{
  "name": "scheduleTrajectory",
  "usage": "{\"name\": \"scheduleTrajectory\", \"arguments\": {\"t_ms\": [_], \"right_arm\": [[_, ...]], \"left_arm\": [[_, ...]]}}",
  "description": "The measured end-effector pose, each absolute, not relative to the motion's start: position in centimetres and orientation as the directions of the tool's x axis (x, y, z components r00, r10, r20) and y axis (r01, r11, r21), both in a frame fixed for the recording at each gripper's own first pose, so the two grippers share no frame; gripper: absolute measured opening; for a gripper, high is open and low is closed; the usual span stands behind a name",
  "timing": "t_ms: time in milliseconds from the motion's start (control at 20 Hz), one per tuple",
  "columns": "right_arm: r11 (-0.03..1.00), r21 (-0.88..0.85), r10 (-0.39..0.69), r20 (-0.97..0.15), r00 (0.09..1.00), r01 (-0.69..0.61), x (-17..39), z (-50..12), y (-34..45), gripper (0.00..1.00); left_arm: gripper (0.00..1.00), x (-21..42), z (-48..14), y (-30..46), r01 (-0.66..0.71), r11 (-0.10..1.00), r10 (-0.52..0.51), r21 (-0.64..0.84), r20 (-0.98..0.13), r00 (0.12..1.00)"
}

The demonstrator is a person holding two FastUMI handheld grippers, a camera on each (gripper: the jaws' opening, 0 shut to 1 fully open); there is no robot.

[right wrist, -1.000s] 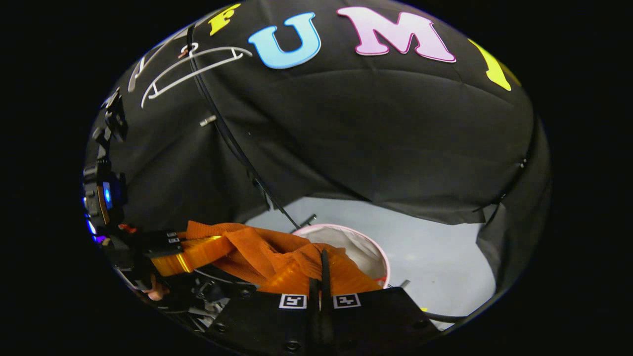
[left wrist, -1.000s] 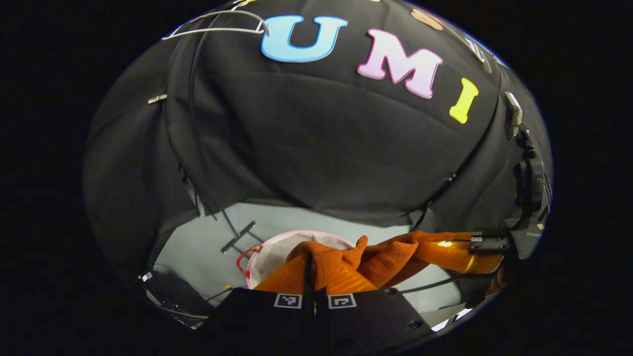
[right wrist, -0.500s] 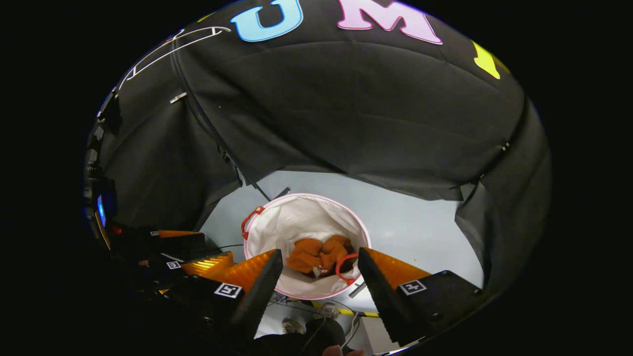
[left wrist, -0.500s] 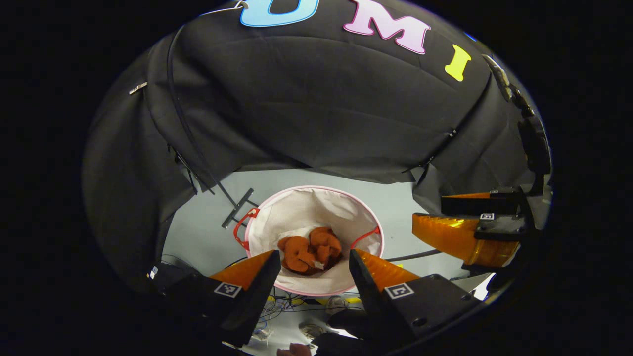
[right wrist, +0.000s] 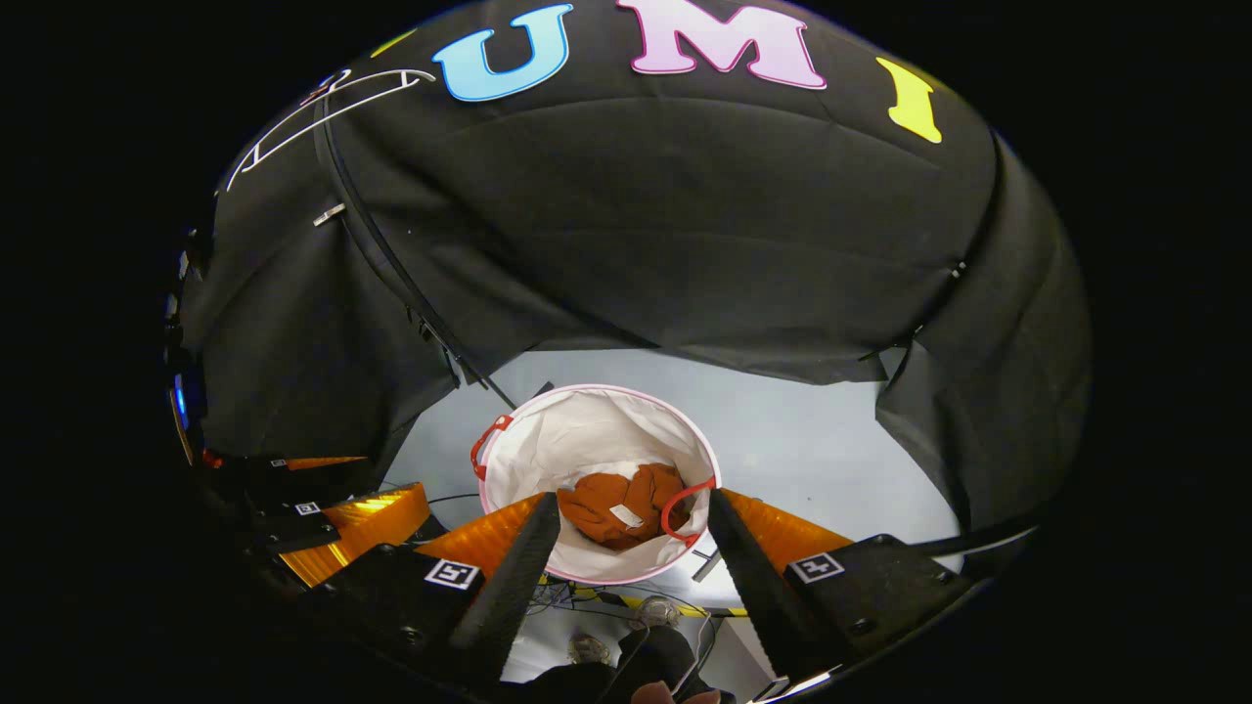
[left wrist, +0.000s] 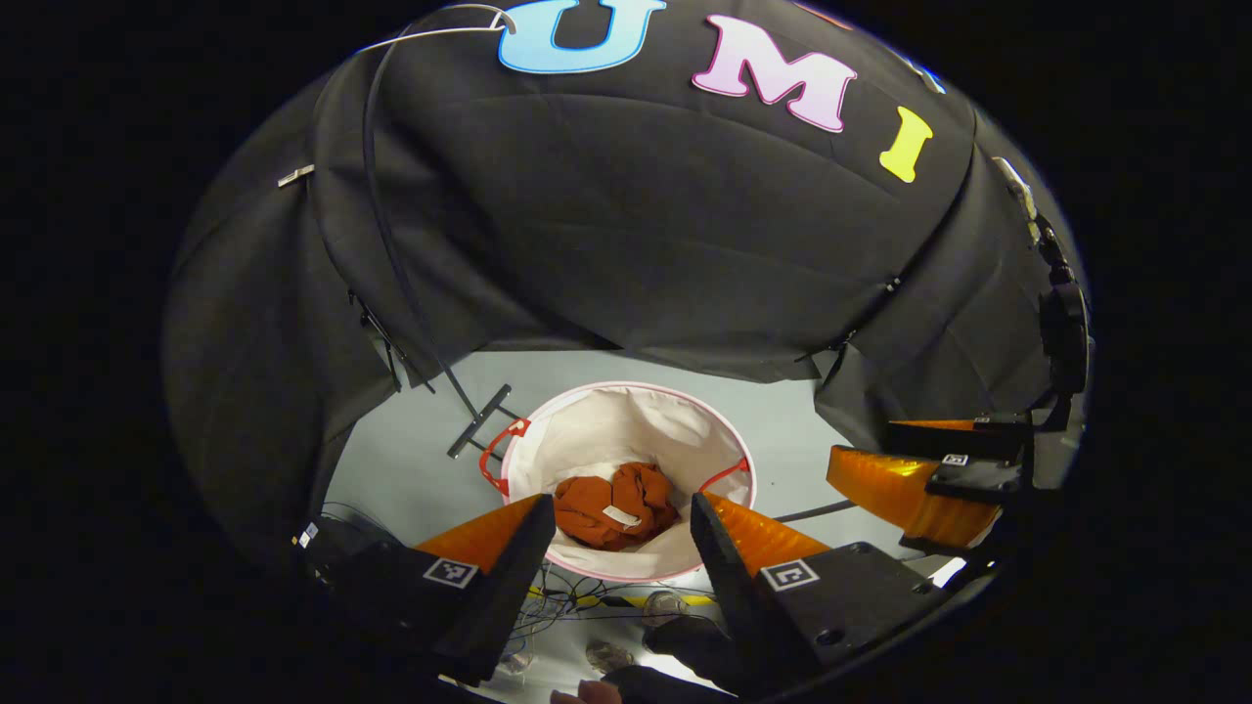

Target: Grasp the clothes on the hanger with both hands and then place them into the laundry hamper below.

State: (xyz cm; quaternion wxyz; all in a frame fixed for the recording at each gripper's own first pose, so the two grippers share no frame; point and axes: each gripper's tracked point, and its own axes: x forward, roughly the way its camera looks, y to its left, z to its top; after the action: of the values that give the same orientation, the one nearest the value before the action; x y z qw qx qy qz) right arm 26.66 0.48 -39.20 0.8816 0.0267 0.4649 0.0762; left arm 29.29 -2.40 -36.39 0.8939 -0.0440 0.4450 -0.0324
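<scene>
An orange-brown garment (left wrist: 614, 506) (right wrist: 626, 505) lies crumpled at the bottom of the round white laundry hamper (left wrist: 626, 420) (right wrist: 587, 425), which has a pink rim and red handles. My left gripper (left wrist: 622, 523) hangs open above the hamper with nothing between its orange fingers. My right gripper (right wrist: 634, 523) is open too, empty, over the hamper's near edge. The right gripper (left wrist: 910, 474) appears at the right of the left gripper view, and the left gripper (right wrist: 333, 518) at the lower left of the right gripper view. A bare white hanger (left wrist: 440, 29) (right wrist: 323, 112) hangs high up at the left.
A black rack pole (left wrist: 391, 235) (right wrist: 391, 259) runs down from the hanger to a foot on the grey floor (left wrist: 411, 469) beside the hamper. Cables (left wrist: 577, 592) and shoes (right wrist: 626, 621) lie on the floor below the grippers. Black cloth walls stand behind and at both sides.
Both grippers, shut on the garment a second ago, opened and it dropped into the hamper. Since half a second ago it has settled flatter, and both views shifted slightly.
</scene>
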Motion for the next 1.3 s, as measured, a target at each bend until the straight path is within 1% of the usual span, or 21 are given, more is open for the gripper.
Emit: {"name": "scheduleTrajectory", "arguments": {"t_ms": [250,300,350,500,600,900,1100,1300], "right_arm": [[0.995,0.094,0.081,-0.724,0.686,-0.018,24.5,-33.4,1.5,0.98],[0.996,0.090,0.065,-0.696,0.715,-0.003,23.9,-31.9,1.6,0.98],[0.996,0.090,0.058,-0.668,0.742,0.003,23.4,-30.3,2.0,0.99],[0.997,0.072,0.052,-0.583,0.811,-0.012,20.4,-25.4,2.9,0.99],[0.998,0.062,0.046,-0.528,0.848,-0.015,18.9,-22.6,3.4,0.99],[0.997,0.080,0.041,-0.412,0.910,-0.009,15.4,-15.4,4.1,0.98],[0.998,0.067,0.018,-0.333,0.943,0.004,13.5,-11.5,3.7,0.99],[0.997,0.070,0.009,-0.282,0.959,0.012,11.8,-8.1,3.4,0.98]], "left_arm": [[0.89,27.2,-30.6,-1.4,0.074,0.994,-0.109,-0.079,-0.713,0.693],[0.84,26.8,-29.1,-1.3,0.083,0.993,-0.114,-0.078,-0.689,0.716],[0.89,26.2,-27.5,-1.0,0.092,0.993,-0.115,-0.070,-0.663,0.740],[0.89,24.5,-22.4,-0.5,0.113,0.993,-0.109,-0.029,-0.582,0.806],[0.89,22.7,-19.9,-0.1,0.116,0.993,-0.113,-0.028,-0.530,0.841],[0.89,18.4,-12.3,1.2,0.115,0.993,-0.114,-0.020,-0.372,0.921],[0.89,15.7,-9.0,1.7,0.126,0.992,-0.120,0.004,-0.287,0.950],[0.89,13.7,-5.1,2.3,0.125,0.992,-0.122,0.004,-0.212,0.970]]}}
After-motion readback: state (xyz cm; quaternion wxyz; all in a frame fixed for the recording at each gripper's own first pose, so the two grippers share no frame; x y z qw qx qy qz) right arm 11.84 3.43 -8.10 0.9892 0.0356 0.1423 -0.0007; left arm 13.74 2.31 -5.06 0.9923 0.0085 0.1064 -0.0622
